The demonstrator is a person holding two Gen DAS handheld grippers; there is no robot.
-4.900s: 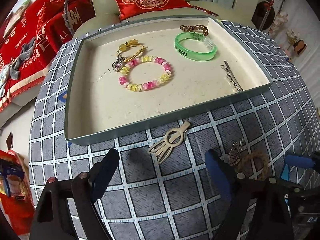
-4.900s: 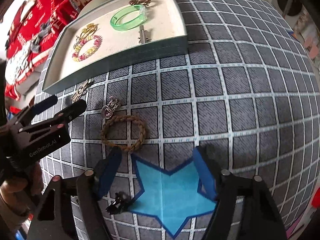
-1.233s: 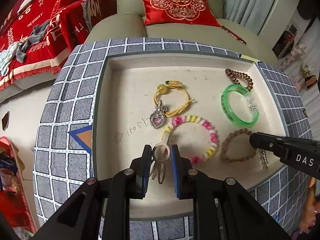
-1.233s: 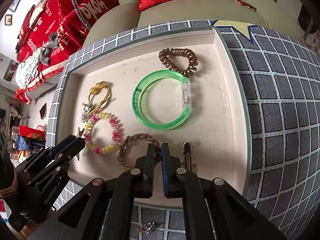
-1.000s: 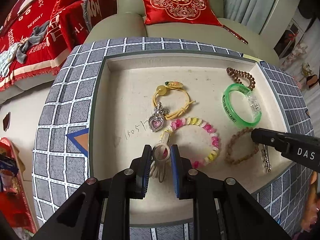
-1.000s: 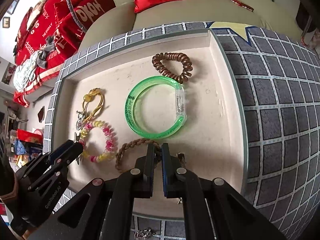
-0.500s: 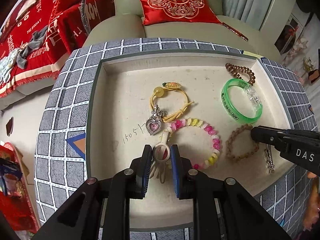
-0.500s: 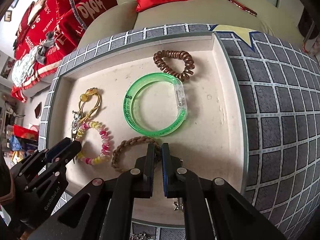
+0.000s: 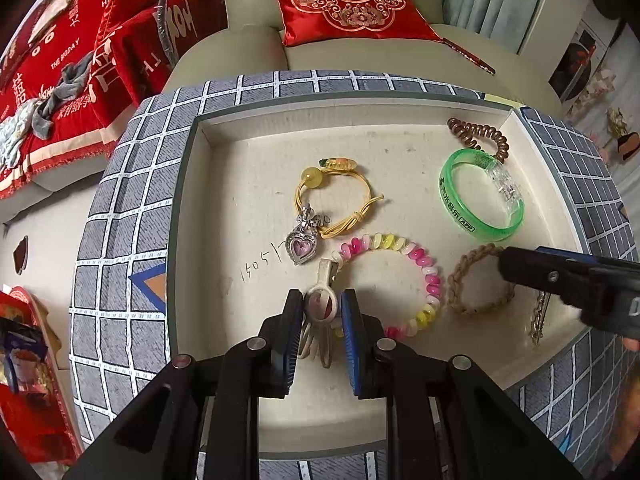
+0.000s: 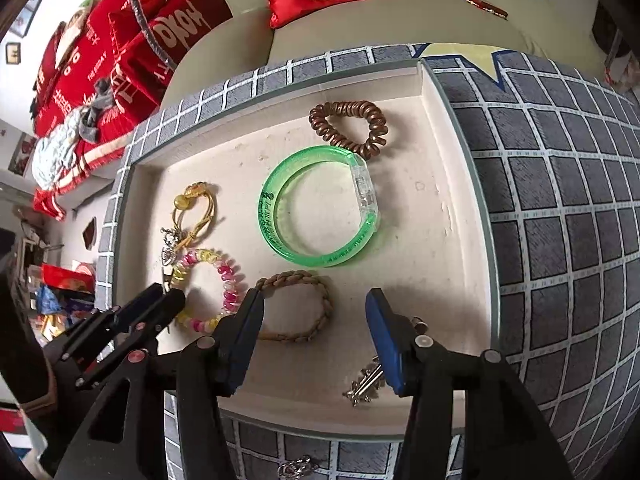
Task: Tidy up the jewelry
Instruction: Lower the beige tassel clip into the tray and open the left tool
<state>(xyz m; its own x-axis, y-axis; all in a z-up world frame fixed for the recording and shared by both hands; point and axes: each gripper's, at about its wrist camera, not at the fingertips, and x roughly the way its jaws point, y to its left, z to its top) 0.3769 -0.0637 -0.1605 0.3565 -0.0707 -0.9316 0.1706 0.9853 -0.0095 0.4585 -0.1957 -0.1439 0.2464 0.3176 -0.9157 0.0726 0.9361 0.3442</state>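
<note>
My left gripper (image 9: 320,314) is shut on a cream hair clip (image 9: 322,302) and holds it low over the front of the shallow cream tray (image 9: 256,156), beside the pink-and-yellow bead bracelet (image 9: 400,280). My right gripper (image 10: 316,320) is open over the tray's front. The braided brown bracelet (image 10: 298,306) lies free on the tray floor between its fingers. The tray also holds a green bangle (image 10: 320,208), a brown spiral hair tie (image 10: 348,126), a yellow cord bracelet (image 9: 336,196) with a heart pendant (image 9: 302,246), and a silver hair pin (image 10: 364,384).
The tray sits on a grey checked table cloth (image 10: 560,200). A small silver charm (image 10: 294,470) lies on the cloth in front of the tray. A beige sofa with a red cushion (image 9: 344,0) stands behind the table.
My right gripper has opened and let go of the braided brown bracelet, which now lies in the tray. My left gripper still holds the hair clip over the tray.
</note>
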